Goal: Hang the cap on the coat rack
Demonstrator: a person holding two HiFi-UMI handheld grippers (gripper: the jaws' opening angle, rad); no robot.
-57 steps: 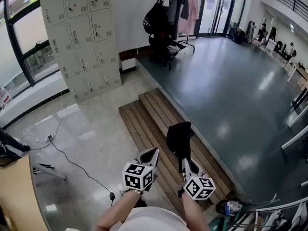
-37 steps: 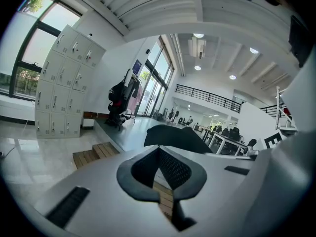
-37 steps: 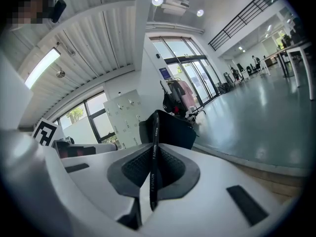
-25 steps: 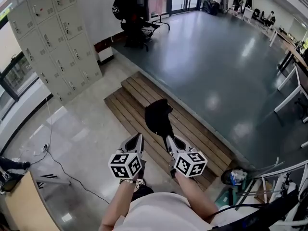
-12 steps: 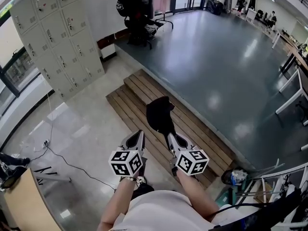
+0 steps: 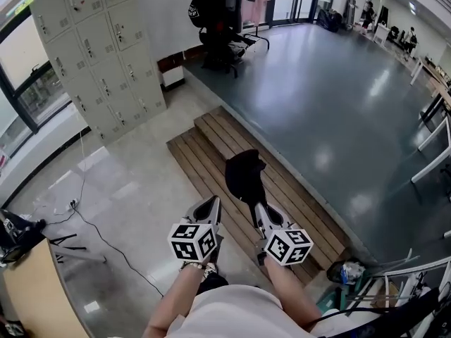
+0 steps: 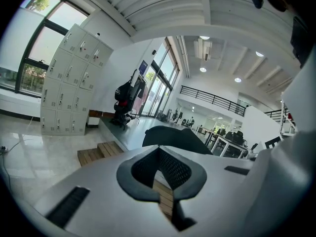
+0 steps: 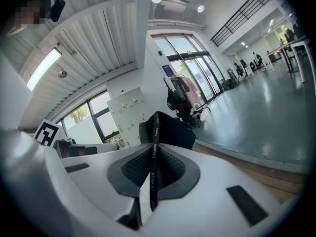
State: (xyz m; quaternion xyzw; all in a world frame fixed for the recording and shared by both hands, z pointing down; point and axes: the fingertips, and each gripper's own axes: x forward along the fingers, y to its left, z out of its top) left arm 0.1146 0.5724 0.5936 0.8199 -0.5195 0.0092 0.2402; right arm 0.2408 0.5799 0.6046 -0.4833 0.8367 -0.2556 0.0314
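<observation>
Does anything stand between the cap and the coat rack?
Nothing visible blocks it. Between the cap, held by the right tongs, and the far coat rack lie only wooden steps and bare grey floor.

You are looking down on a pale tiled floor [image 6: 134, 189], where a black cable [image 6: 106, 238] is trailing across its left side. Wooden steps [image 6: 211, 146] are resting against the edge of a dark raised floor [image 6: 317, 97]. Grey lockers [image 6: 99, 55] are standing at the tiled floor's far edge.
</observation>
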